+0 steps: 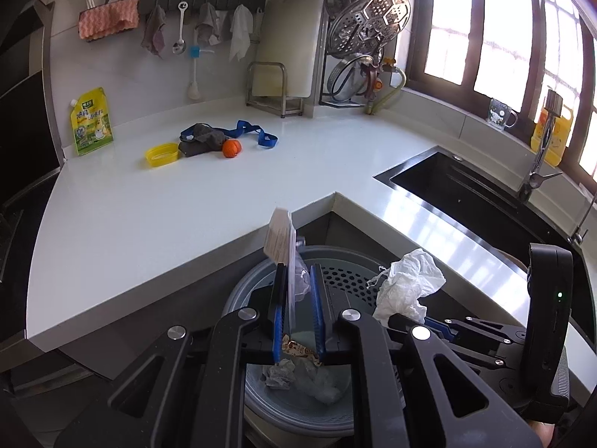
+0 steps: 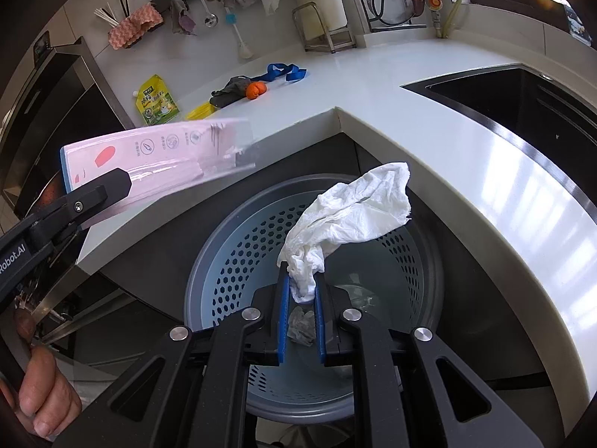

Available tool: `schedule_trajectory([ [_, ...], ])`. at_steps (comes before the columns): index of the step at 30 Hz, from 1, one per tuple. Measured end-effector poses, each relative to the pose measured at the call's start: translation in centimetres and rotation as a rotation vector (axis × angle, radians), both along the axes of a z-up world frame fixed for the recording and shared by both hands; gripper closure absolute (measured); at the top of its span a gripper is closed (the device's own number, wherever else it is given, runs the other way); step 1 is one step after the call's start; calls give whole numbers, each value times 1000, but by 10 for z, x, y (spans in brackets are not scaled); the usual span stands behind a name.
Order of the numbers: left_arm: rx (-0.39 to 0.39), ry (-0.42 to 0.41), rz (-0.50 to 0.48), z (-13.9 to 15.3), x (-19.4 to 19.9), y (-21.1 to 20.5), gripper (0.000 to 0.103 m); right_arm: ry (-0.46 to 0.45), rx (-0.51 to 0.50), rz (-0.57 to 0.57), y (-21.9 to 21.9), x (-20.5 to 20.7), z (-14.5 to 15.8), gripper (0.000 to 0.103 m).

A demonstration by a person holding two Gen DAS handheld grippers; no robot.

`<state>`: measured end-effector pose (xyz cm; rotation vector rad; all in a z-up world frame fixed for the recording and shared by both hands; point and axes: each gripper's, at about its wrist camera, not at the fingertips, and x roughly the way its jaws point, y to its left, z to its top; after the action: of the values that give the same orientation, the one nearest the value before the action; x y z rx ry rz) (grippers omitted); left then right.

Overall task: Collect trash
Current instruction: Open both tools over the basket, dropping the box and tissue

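A: Left tongs (image 1: 298,298) status?
B: Clamping a flat packet (image 1: 280,239) above the bin (image 1: 246,291).
A: Right tongs (image 2: 301,295)?
B: Clamping a crumpled tissue (image 2: 354,205) over the same bin, beside the desk (image 2: 429,112).

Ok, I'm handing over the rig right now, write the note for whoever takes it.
Left tongs: shut on a flat pink packet, held above the bin.
Right tongs: shut on a crumpled white tissue, also over the bin.
Done: crumpled scraps already lie in the bin.
Left: drop both pieces in. On the counter remain a yellow lid, dark cloth, orange ball, blue strap and green pouch; judge which are trash.
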<state>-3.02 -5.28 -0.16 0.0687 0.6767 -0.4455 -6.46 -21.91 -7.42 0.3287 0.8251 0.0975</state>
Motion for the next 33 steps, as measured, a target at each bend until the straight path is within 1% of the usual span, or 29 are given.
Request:
schedule_trajectory([
  [4, 4, 0, -2, -1, -2, -1, 90, 5, 1, 10, 2, 1, -2, 92],
  [12, 28, 35, 13, -21, 4, -4, 90, 30, 5, 34, 10, 1, -13, 92],
  [33, 66, 117, 30, -62, 27, -17, 90, 70, -27, 37, 13, 3, -31, 92],
])
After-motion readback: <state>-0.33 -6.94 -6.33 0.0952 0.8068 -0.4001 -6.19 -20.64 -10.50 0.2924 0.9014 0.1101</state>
